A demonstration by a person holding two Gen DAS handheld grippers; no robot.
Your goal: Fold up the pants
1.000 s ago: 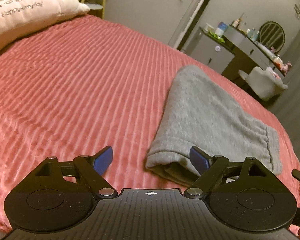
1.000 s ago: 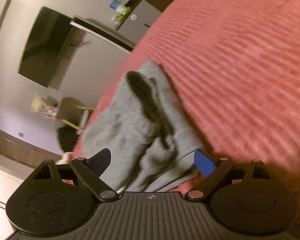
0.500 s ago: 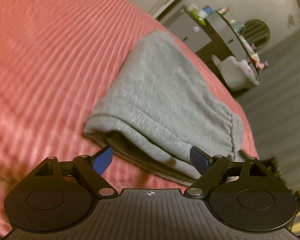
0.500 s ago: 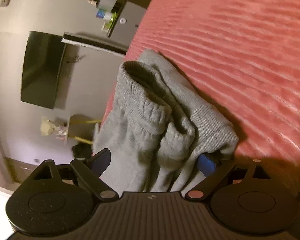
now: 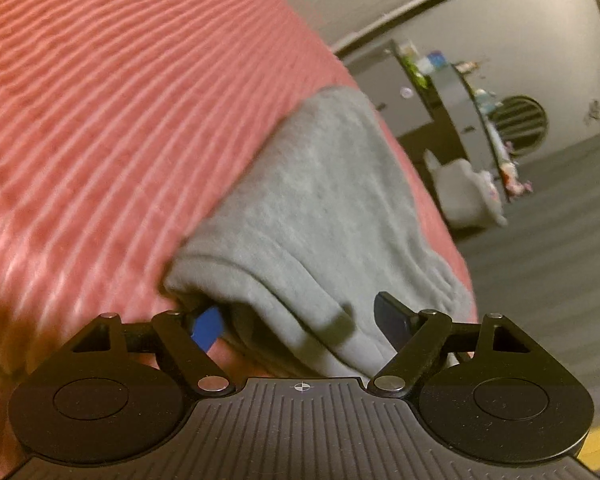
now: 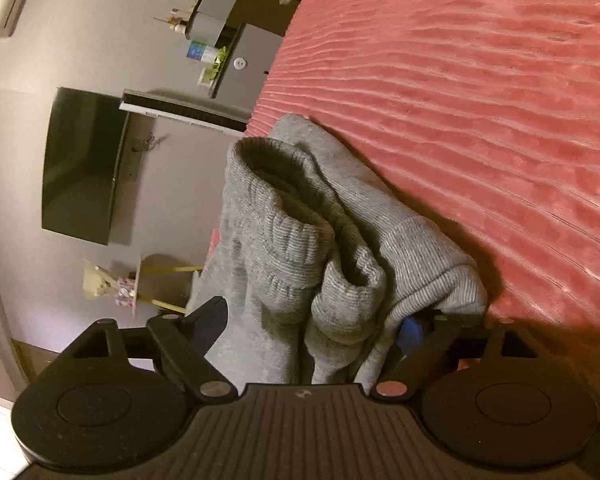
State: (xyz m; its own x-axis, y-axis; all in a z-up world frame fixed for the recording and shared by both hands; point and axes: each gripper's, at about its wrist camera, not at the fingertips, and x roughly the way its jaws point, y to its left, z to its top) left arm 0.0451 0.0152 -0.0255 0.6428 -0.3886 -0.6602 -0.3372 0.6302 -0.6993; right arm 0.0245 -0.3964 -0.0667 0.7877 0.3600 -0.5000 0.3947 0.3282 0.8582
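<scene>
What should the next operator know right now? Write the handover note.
Left gripper: open, jaws straddling the near edge of the pants, not clamped.
Right gripper: open, jaws around the bunched cuffs and waistband end.
Pants: grey, already folded into a short bundle near the edge of the red blanket.
Done: at least one fold is in.
Left: probably close both grippers on that end, make the last fold, flatten.
</scene>
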